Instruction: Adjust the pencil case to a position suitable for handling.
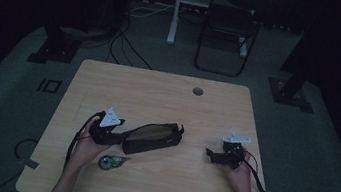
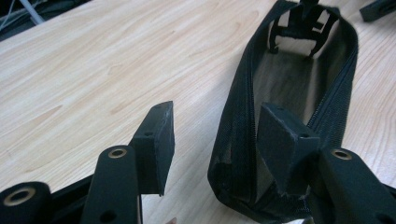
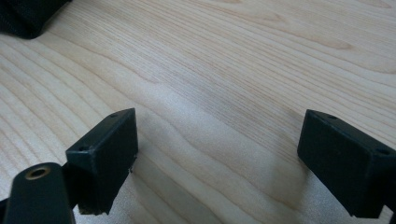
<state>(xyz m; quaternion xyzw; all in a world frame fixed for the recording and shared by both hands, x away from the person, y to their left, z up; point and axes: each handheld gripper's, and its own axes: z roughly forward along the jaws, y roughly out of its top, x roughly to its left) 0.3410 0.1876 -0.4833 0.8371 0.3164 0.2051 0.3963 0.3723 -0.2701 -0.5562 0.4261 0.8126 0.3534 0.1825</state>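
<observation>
In the high view, an unzipped black pencil case (image 1: 152,138) is seen lying mid-desk (image 1: 168,96), its left end at the left gripper (image 1: 108,135); a tape dispenser (image 1: 112,162) lies just in front. The right gripper (image 1: 211,155) is held well apart.

In the left gripper view, the jaws are parted, straddling the case's near wall unpressed.

In the right gripper view, wide-spread jaws are shown over bare wood.

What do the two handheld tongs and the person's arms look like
Both tongs, the left tongs and the right tongs, are black, each topped by a grey three-cornered plate and trailing a black cable. Up close, each has two blocky rectangular black pads on black arms with brass-ringed holes. The forearms are bare; no sleeves show.
</observation>
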